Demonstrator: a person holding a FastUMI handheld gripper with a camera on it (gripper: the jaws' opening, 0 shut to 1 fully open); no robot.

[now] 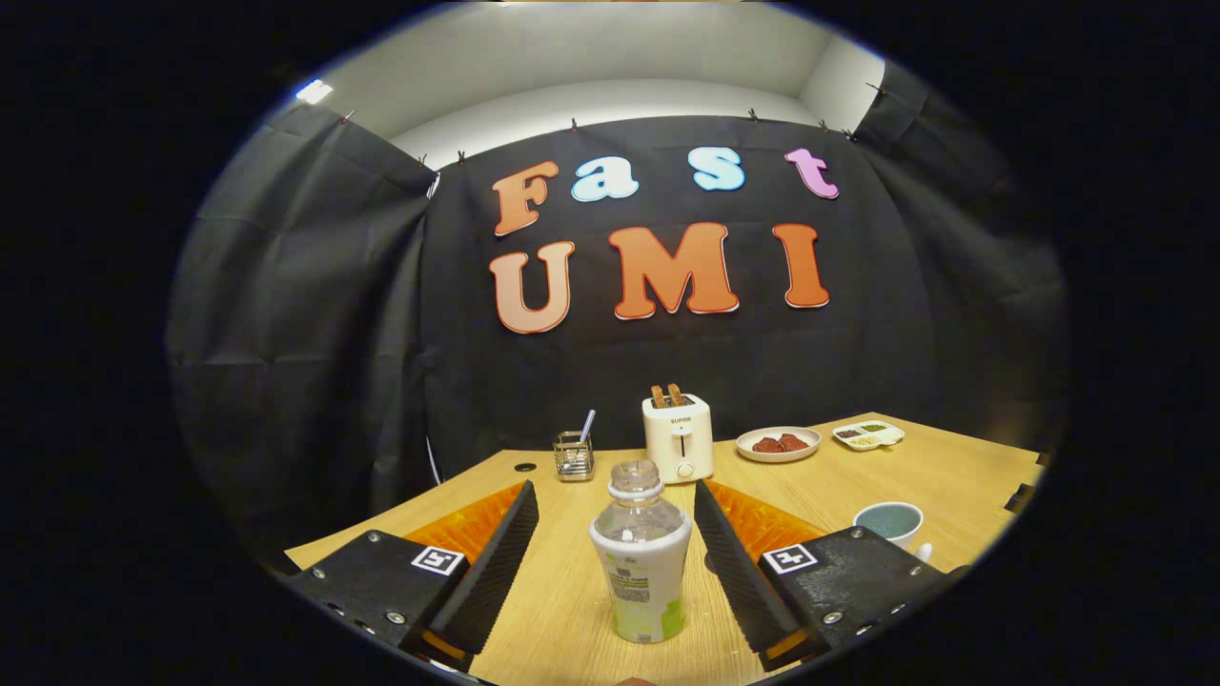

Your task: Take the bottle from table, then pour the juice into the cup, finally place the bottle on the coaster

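- The gripper [616, 543] has its jaws spread wide — ribbed inner faces clear of the bottle on both sides.
- The bottle [640, 553] stands upright between the jaws on the pale wooden table [934, 476]; clear ridged plastic, uncapped, a wrap label round its lower half.
- The cup [888, 523] — round, white, dark inside — sits just right of the right jaw.
- Beyond the jaws stand a boxy white toaster [678, 438], a wire-mesh holder [573, 455] and a round plate [778, 444].

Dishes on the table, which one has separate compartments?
The small white tray at the far corner, beyond the round plate of reddish food. It is divided into sections; the plate and the cup are not.
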